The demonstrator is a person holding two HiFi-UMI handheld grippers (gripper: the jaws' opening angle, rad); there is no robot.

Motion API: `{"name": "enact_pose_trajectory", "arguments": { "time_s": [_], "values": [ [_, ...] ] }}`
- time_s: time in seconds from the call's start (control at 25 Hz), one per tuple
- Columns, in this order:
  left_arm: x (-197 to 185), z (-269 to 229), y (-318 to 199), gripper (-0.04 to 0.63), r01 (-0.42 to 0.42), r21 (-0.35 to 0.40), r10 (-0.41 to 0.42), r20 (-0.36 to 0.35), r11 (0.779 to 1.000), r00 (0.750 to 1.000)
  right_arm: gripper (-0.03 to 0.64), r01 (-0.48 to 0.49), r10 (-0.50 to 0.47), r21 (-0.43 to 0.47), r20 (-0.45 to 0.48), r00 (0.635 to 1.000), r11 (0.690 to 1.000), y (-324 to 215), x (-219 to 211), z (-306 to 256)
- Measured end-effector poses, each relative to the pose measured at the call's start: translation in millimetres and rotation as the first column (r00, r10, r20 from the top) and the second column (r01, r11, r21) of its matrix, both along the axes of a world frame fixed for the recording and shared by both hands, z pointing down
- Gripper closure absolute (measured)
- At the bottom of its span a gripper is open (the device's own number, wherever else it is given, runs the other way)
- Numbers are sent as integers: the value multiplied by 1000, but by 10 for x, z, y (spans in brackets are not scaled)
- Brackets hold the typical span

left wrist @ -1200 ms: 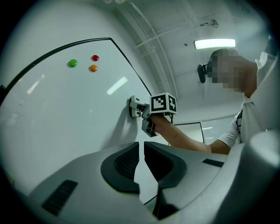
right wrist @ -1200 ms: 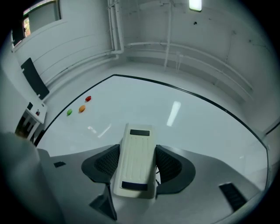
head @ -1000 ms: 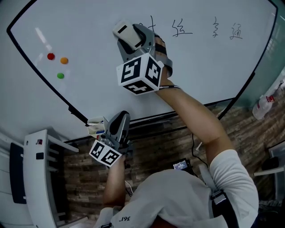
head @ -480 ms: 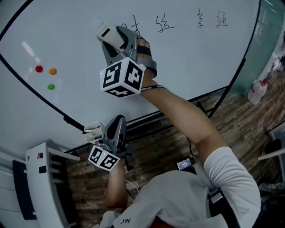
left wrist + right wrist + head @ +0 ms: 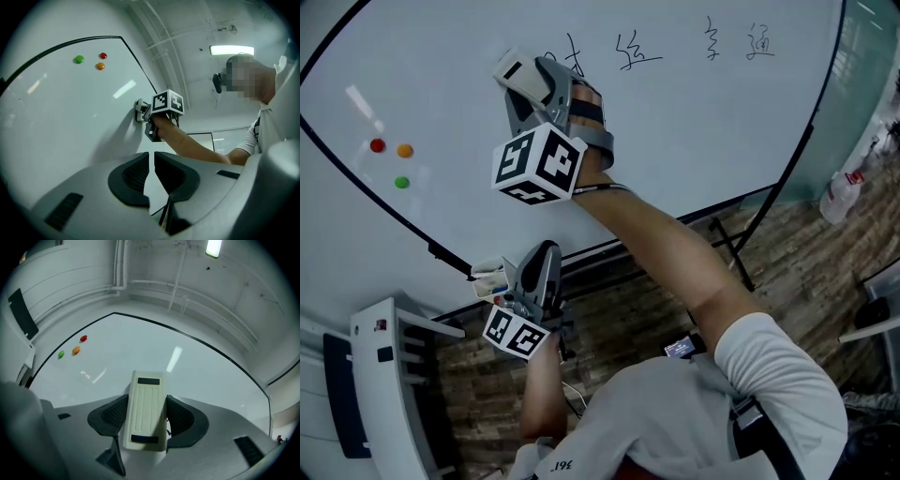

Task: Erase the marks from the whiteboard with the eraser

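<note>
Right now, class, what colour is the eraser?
The eraser is cream; see right gripper view.

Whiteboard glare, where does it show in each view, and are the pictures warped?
Head view: the whiteboard frame bows from wide-angle distortion, with a faint light streak at upper left. Left gripper view: bright streaks on the board, dark corners, and the right claw throws a soft shadow. Right gripper view: the ceiling lamp reflects just beyond the eraser.
</note>
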State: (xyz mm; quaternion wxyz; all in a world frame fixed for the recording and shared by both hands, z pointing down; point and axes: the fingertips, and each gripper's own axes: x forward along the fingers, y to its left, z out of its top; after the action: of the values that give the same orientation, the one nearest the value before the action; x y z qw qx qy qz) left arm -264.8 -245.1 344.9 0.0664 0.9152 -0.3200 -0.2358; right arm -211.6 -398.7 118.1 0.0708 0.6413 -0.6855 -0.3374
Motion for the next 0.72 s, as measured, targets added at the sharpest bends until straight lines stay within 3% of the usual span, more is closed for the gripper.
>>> {"name": "enact_pose_trajectory", "arguments": {
  "time_s": [0.72],
  "values": [
    [225, -49, -43, 569, 26, -1, -26, 16, 1000, 1000, 344, 48, -46, -31, 74, 996, 998, -10, 216, -12]
  ]
}}
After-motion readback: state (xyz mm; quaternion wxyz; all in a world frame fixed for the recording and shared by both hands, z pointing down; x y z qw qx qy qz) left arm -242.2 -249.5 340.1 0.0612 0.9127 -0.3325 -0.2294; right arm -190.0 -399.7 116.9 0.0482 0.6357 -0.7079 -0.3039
